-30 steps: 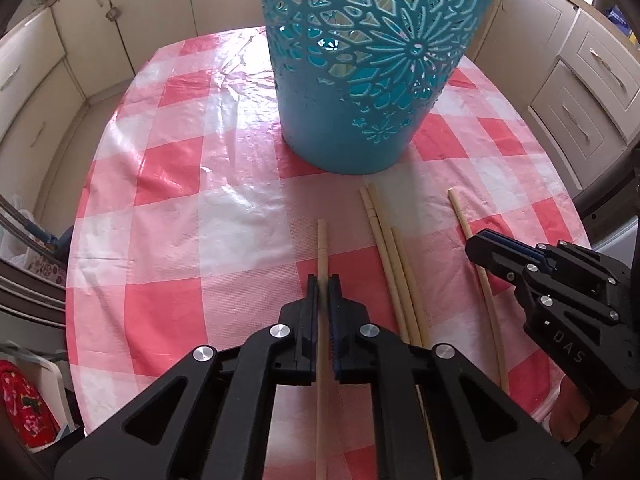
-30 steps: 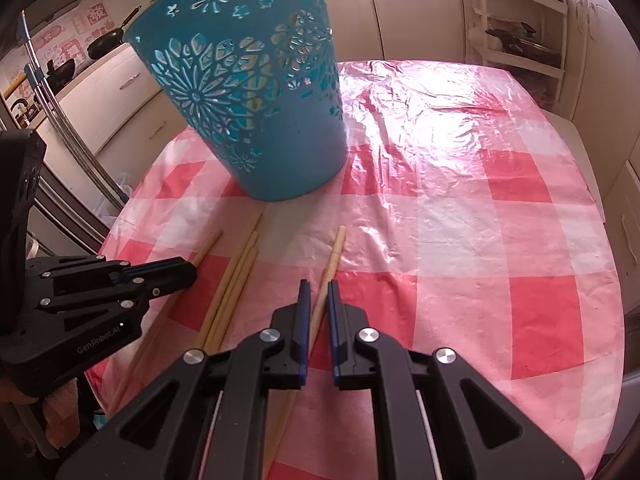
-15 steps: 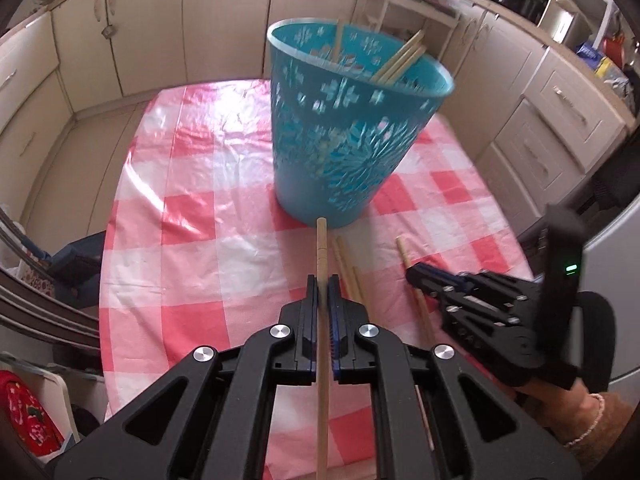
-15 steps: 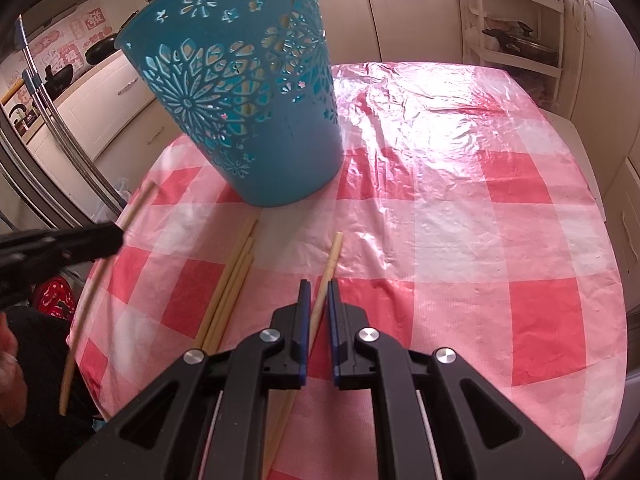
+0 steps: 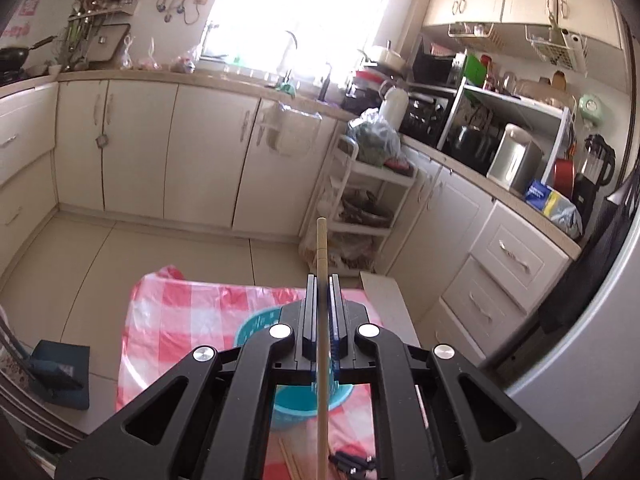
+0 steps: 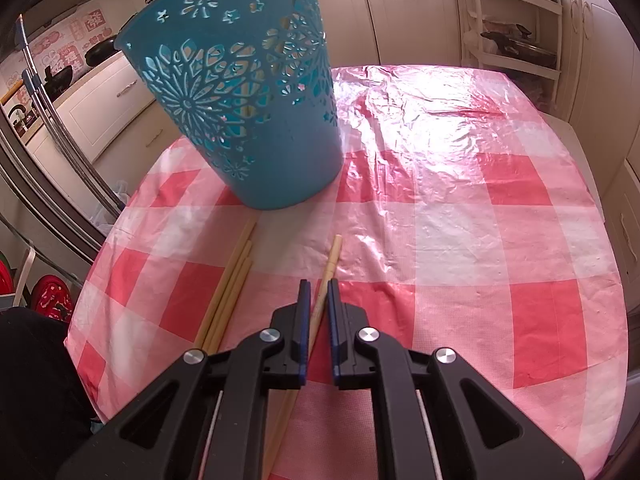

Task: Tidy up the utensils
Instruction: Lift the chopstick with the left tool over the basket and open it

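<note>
My left gripper (image 5: pixel 321 280) is shut on a wooden chopstick (image 5: pixel 321 248) and holds it high over the table, its tip pointing out toward the kitchen. Far below it stands the blue cut-out basket (image 5: pixel 256 324), partly hidden by the gripper body. My right gripper (image 6: pixel 318 284) rests low on the red-checked tablecloth (image 6: pixel 460 240), shut on another chopstick (image 6: pixel 332 256) that lies slanted on the cloth. In the right wrist view the basket (image 6: pixel 256 120) stands just beyond, with sticks showing inside. Three loose chopsticks (image 6: pixel 232 280) lie side by side to the left.
The round table's edge drops off close on the left, where a person's dark clothing (image 6: pixel 32 380) shows. Kitchen cabinets (image 5: pixel 140 152), a white shelf cart (image 5: pixel 360 200) and a fridge (image 5: pixel 580 340) ring the table. The cloth to the right of the basket is bare.
My left gripper has lifted its chopstick from the table to high above the basket and tipped up toward level; it has left the right wrist view. The right gripper has stayed put.
</note>
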`<state>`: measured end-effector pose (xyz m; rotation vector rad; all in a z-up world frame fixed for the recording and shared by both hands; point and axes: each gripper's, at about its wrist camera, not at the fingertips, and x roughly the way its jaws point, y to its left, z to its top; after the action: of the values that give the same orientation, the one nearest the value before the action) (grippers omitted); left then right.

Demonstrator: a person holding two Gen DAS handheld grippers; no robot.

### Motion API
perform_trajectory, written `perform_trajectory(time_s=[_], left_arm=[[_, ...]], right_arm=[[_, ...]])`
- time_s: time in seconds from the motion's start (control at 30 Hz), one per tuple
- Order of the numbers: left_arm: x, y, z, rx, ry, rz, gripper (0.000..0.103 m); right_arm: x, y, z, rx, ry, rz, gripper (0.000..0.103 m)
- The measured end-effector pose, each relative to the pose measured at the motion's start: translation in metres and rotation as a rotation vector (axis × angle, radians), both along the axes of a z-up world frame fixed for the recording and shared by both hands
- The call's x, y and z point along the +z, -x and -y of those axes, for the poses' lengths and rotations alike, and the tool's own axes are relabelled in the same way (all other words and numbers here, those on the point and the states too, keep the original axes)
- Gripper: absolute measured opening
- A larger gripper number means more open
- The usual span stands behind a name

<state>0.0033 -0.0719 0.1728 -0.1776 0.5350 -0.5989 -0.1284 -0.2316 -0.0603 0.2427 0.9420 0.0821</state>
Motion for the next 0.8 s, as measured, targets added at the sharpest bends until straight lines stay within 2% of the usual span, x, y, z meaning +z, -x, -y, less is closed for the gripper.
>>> perform_trajectory(time_s=[0.13,0.27,0.47,0.7,0.8], left_arm=[[0.011,-0.022,0.016,0.094,0.028,0.095,0.005],[-0.003,-0.046,0.035,0.175,0.01,0.145,0.005],[-0.043,-0.073,0.05,0.206,-0.036,0.082,0.005],[-0.079,-0.075,0.044,0.185,-0.121,-0.004,0.006],[-0.086,-0.07,0.034,0.184,-0.142,-0.041,0.014]], right_arm=[[0.0,0.0,0.0,0.0,-0.003,0.002,0.009],[0.0,0.0,0.0,0.0,-0.002,0.002,0.009],[0.0,-0.003,-0.002,0.005,0.007,0.005,0.009],[0.001,-0.005,-0.005,0.006,0.013,0.008,0.009],[0.001,-0.005,-0.006,0.009,0.023,0.012,0.009]])
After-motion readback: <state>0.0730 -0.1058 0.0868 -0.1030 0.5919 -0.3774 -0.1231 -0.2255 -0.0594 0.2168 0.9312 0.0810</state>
